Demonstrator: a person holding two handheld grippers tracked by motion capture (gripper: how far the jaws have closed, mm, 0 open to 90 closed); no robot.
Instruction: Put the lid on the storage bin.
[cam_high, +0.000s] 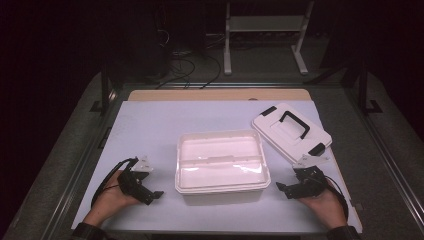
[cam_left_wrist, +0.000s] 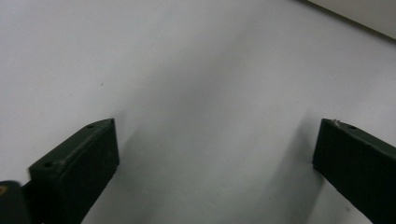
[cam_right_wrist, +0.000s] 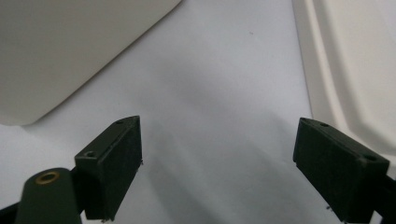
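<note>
- White box: sits open at the centre of the white table sheet, a little toward the near edge. Inside looks bare, with a low ridge across the middle.
- Lid: lies off the box, to its far right, flat on the sheet and turned at an angle. Black handle and two black latches face up. Its near corner is close to the box's far-right corner; I cannot tell if they touch.
- Left gripper: held in the left hand at the near left, just beside the box's left wall, apart from it. In the left gripper view the jaws are spread wide over bare sheet, nothing between them.
- Right gripper: held in the right hand at the near right, just off the box's right wall and below the lid. In the right gripper view the jaws are released, with bare sheet between them, the box at upper left and the lid along the right edge.
</note>
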